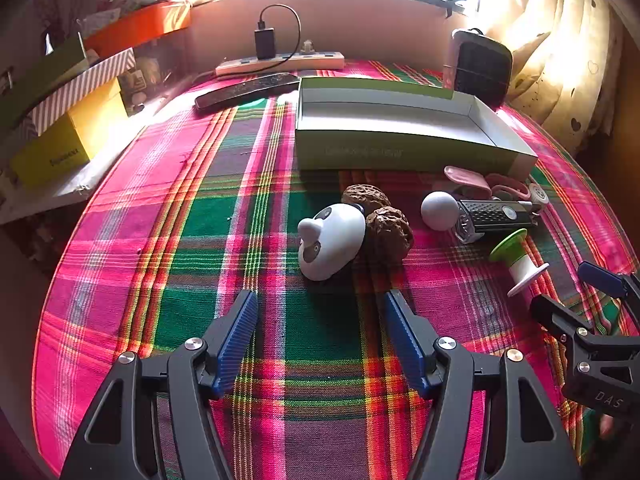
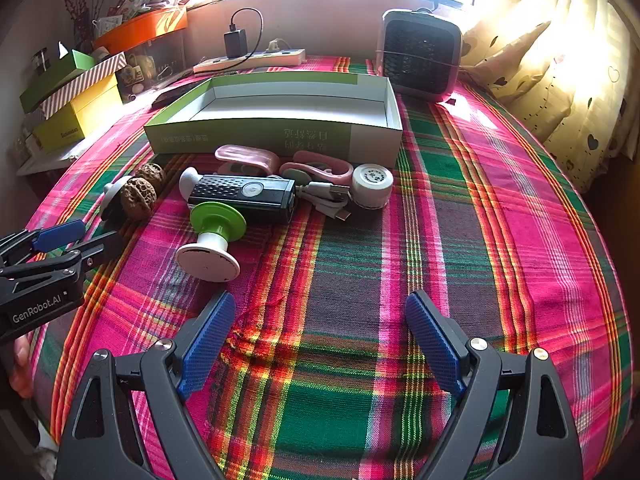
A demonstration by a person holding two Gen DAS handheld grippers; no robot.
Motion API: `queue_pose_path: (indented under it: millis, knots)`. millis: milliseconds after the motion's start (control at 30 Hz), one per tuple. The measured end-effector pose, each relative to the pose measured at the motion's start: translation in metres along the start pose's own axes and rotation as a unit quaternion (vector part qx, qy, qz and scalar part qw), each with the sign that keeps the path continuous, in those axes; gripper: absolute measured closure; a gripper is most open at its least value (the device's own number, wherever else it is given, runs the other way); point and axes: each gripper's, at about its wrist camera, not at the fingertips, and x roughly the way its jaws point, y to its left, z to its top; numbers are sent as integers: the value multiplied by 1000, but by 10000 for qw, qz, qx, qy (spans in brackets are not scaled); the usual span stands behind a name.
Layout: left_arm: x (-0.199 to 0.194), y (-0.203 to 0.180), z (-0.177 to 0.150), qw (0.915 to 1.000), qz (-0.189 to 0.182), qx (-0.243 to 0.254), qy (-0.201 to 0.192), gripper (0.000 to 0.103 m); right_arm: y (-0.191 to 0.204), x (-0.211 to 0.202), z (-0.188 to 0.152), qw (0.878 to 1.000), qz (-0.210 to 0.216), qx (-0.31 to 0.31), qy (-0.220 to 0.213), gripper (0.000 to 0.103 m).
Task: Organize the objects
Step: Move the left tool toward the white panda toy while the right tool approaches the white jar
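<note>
On the plaid tablecloth [image 2: 460, 208]: every loose item lies in front of the open green-and-white box [image 2: 280, 128]; none is inside it.
Box: interior shows bare white floor in both wrist views, so sorting appears not yet begun.
Panda-shaped white object [image 1: 330, 242]: lies just ahead of the left gripper, touching one of the two walnuts [image 1: 388, 232].
Green-and-white spool [image 2: 212, 240]: tipped on its side, nearest the right gripper, a little to its left.
Black perforated device [image 2: 244, 196]: behind the spool, a white ball-like end [image 1: 439, 211] at one side and a white USB cable [image 2: 328, 196] at the other.
Pink clip-like pieces [image 2: 280, 164]: against the box's front wall, exact kind hard to tell.
White round cap [image 2: 372, 184]: beside the cable, close to the box's near right corner.
Left gripper [image 1: 320, 308]: fingers spread wide, nothing between them, tilted down toward the cloth short of the panda.
Right gripper [image 2: 320, 312]: fingers also spread wide and empty, over bare cloth.
Done: nothing that I can see.
Left: judging by the layout, all of the cluster probably goes into the box, one piece at a time.
</note>
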Motion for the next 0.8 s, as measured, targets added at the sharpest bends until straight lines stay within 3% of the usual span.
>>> queue_pose_path:
  millis: [800]
  knots:
    - [1,1,2,10000,-38,38,46,39,1,1,-1,10000,14,-27,2,16]
